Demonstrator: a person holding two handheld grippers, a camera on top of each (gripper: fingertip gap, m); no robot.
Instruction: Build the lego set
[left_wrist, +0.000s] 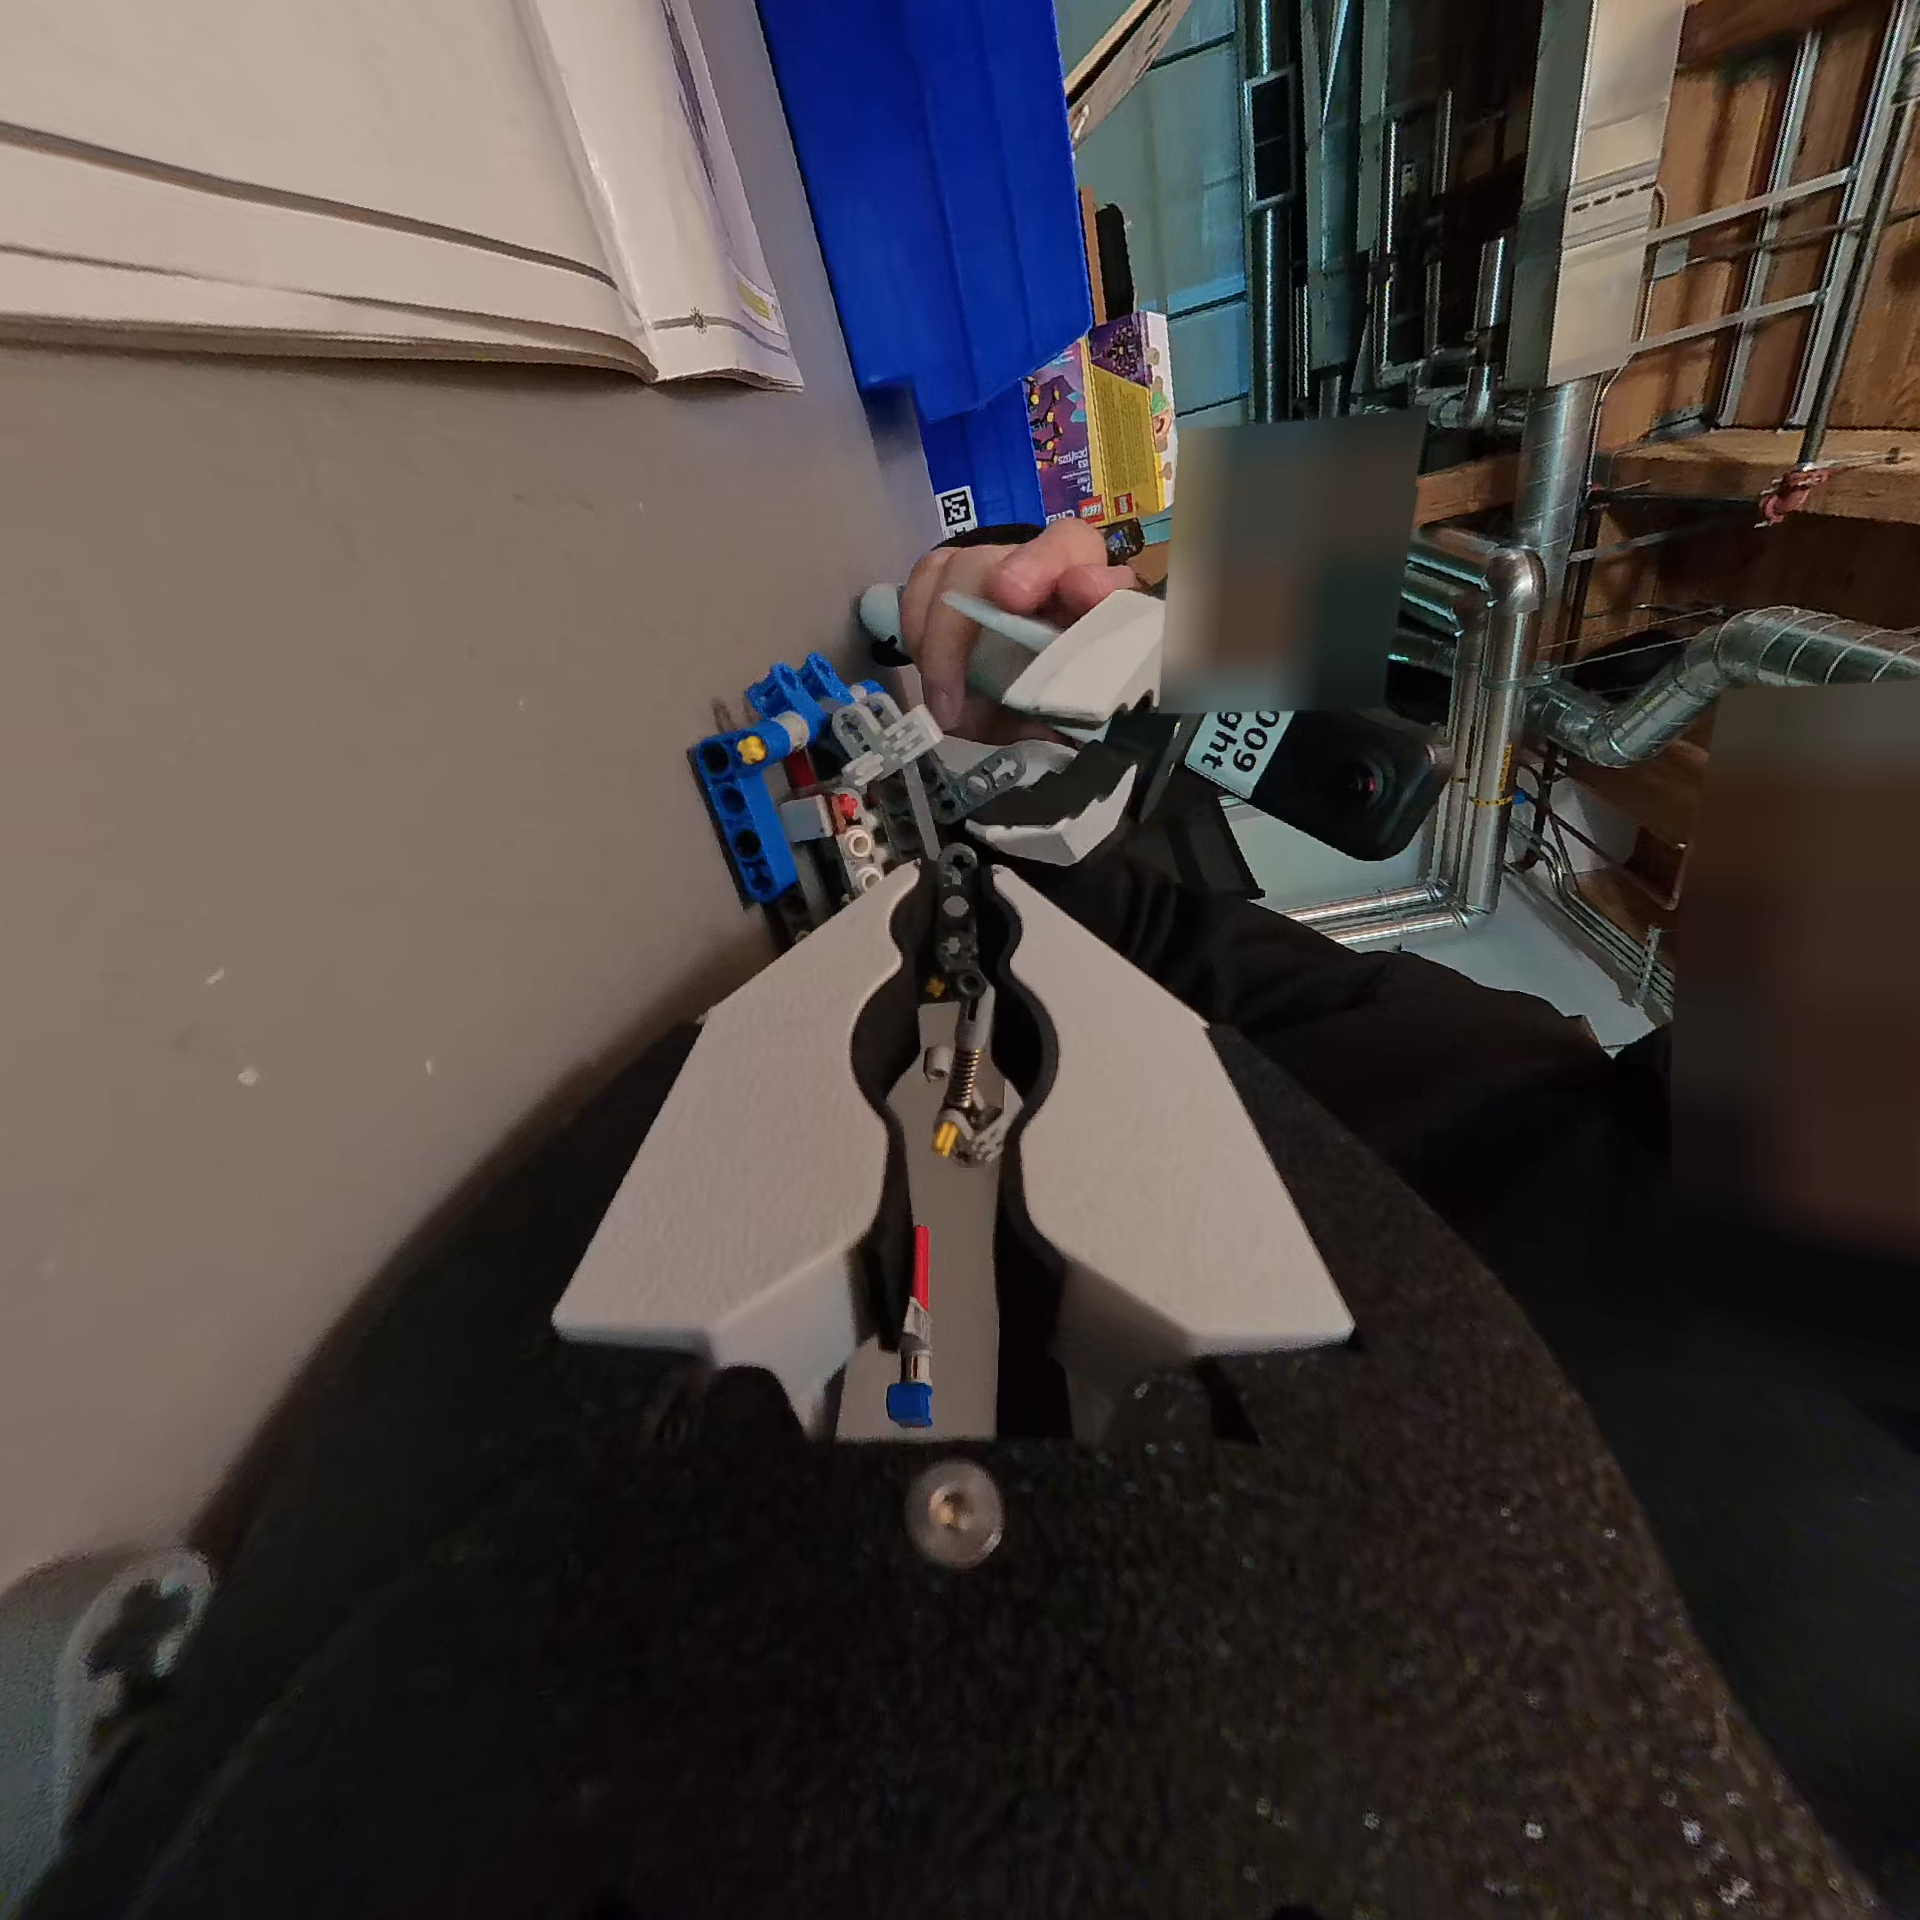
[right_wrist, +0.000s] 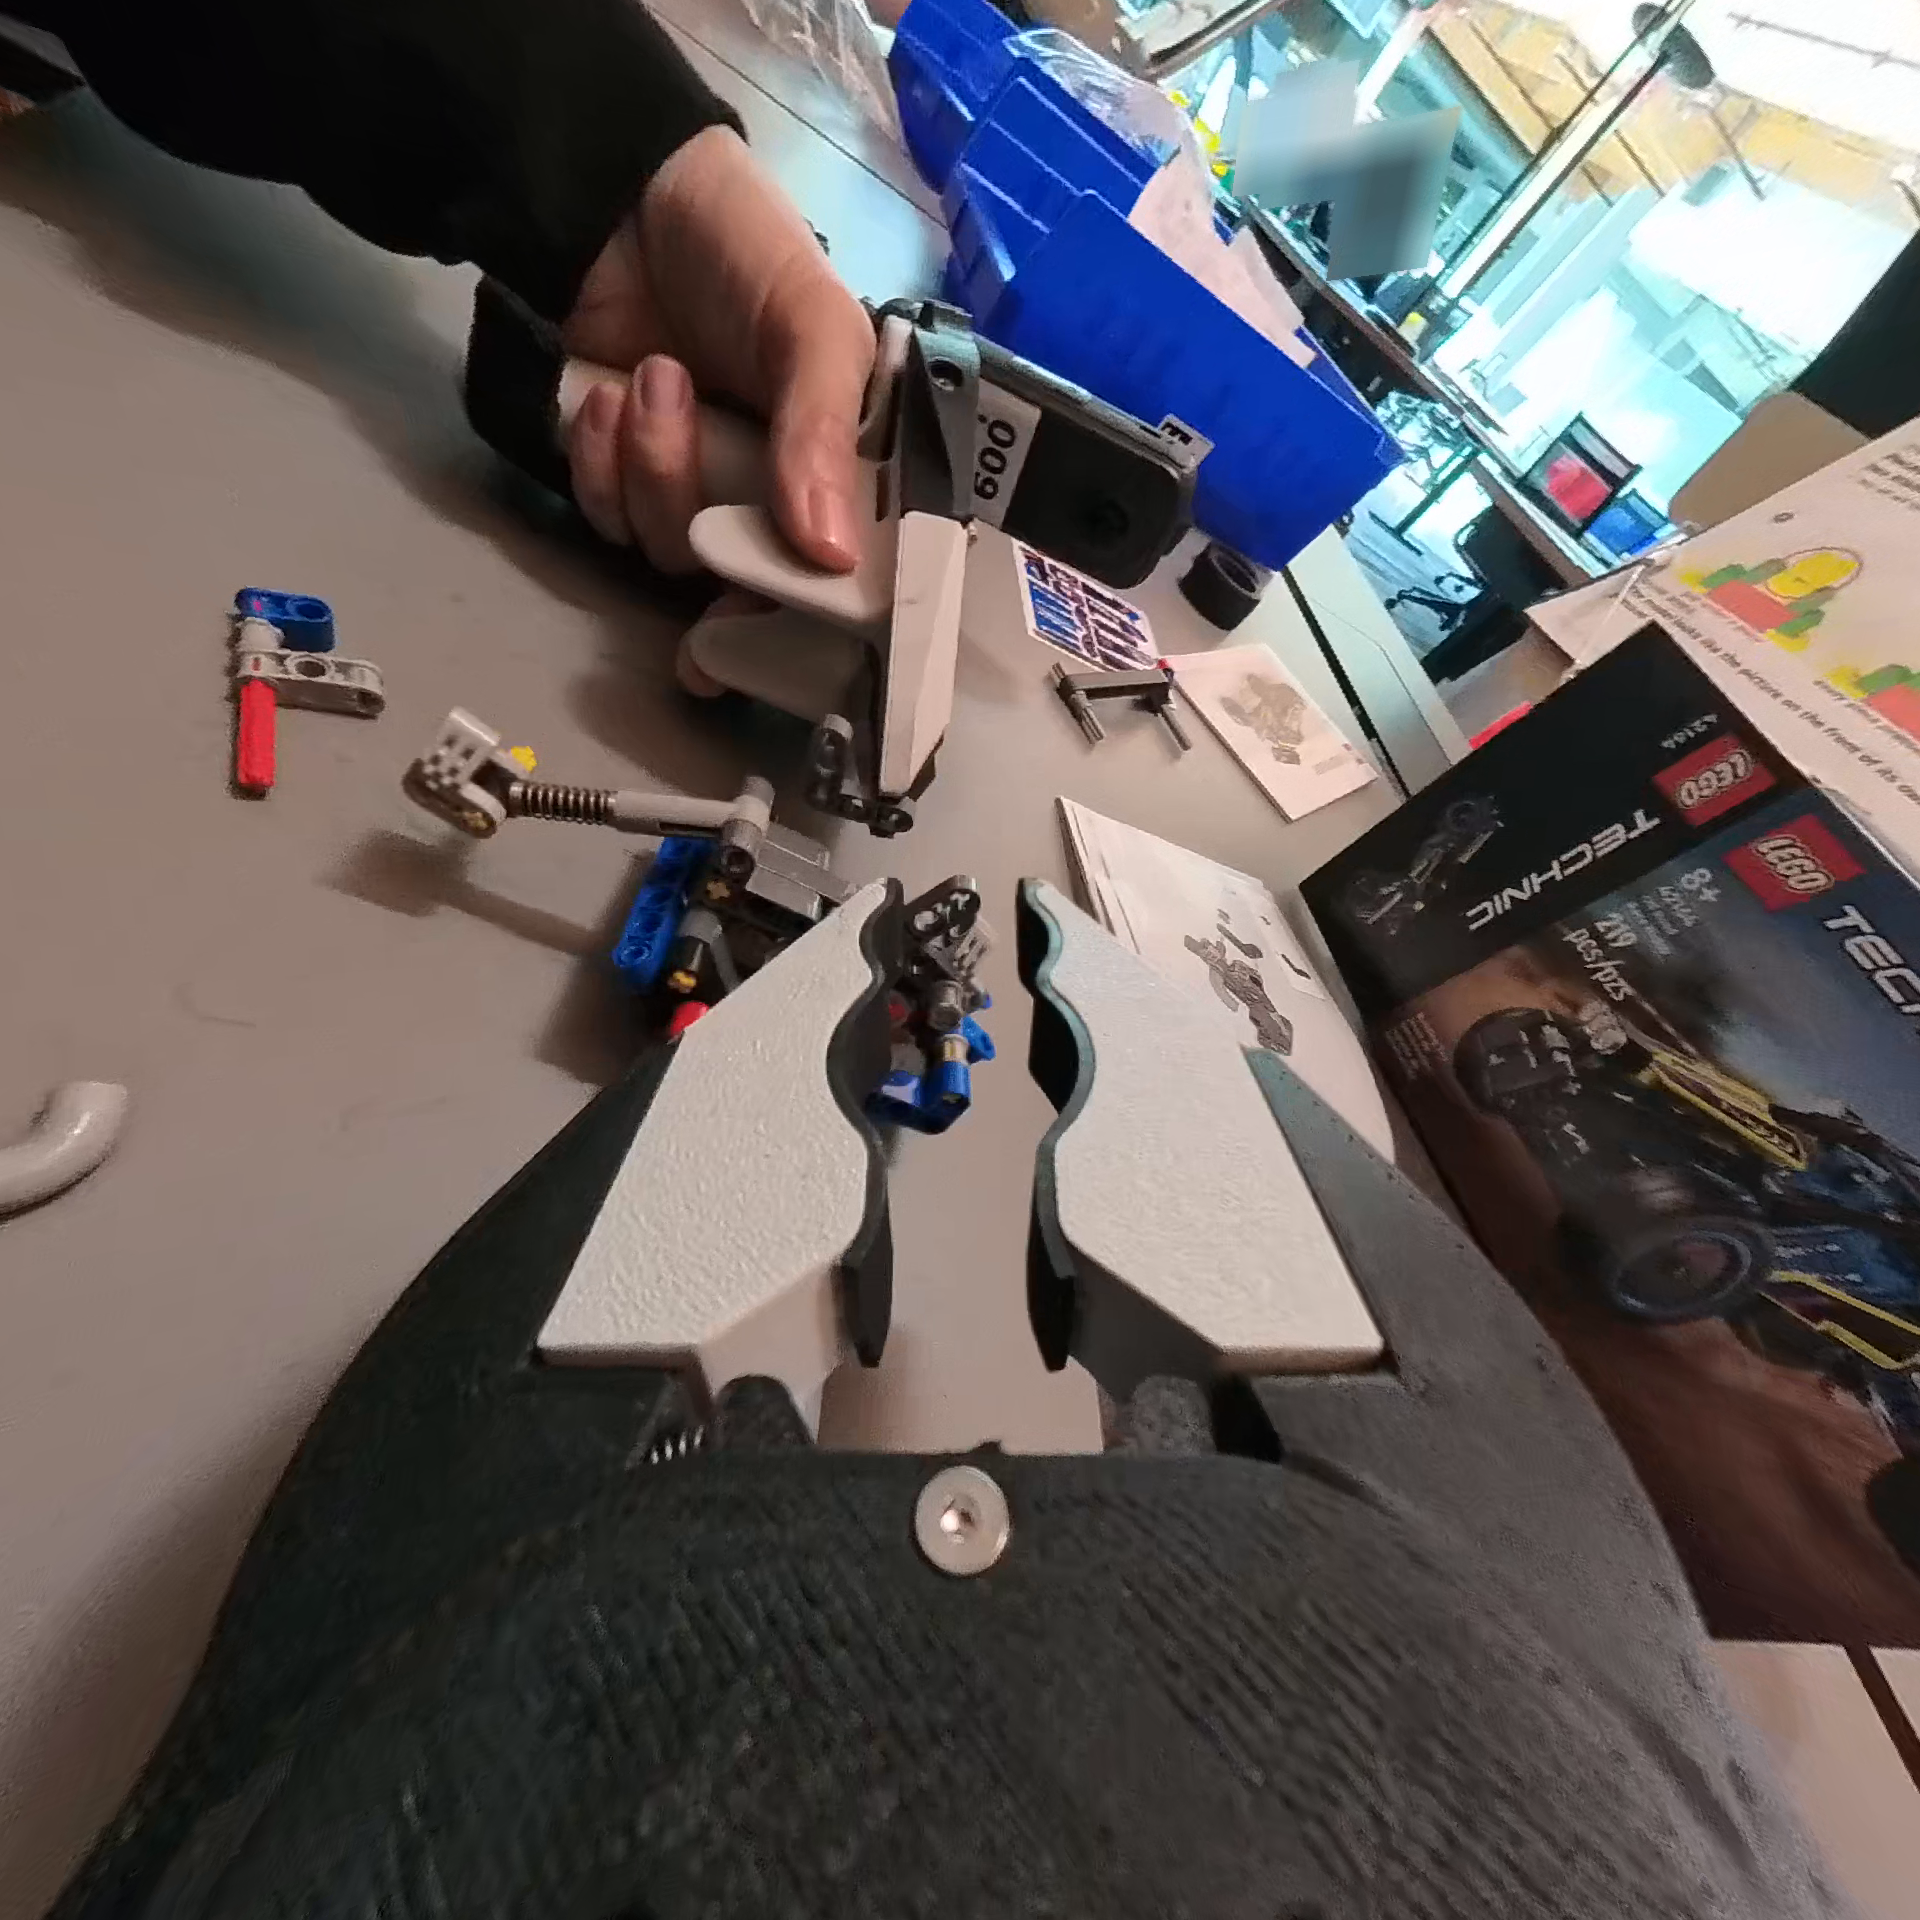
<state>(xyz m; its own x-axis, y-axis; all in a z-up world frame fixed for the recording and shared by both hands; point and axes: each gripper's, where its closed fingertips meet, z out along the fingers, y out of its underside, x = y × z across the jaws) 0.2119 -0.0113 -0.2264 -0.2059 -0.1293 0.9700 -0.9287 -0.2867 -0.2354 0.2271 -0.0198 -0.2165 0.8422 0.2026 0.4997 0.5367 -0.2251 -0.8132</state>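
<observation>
My left gripper (left_wrist: 956, 873) is shut on a dark grey holed beam (left_wrist: 956, 914), its pads pressed on both sides. The right wrist view shows it (right_wrist: 883, 800) upright with that beam (right_wrist: 844, 774) at its tip, just above the grey table (right_wrist: 312, 1039). A blue, black and grey brick model (right_wrist: 717, 914) lies on the table, with a sprung shock absorber (right_wrist: 582, 800) sticking out to the left. My right gripper (right_wrist: 956, 894) is open around the model's dark grey end piece (right_wrist: 940, 920). Its right pad (right_wrist: 1044, 935) stands clear of the piece.
A red axle with blue and grey connectors (right_wrist: 270, 675) lies at the left. A dark pin piece (right_wrist: 1117, 696), sticker sheet (right_wrist: 1081, 613), booklets (right_wrist: 1174, 935) and a toy box (right_wrist: 1662, 1091) lie to the right. Blue bins (right_wrist: 1143, 312) stand behind.
</observation>
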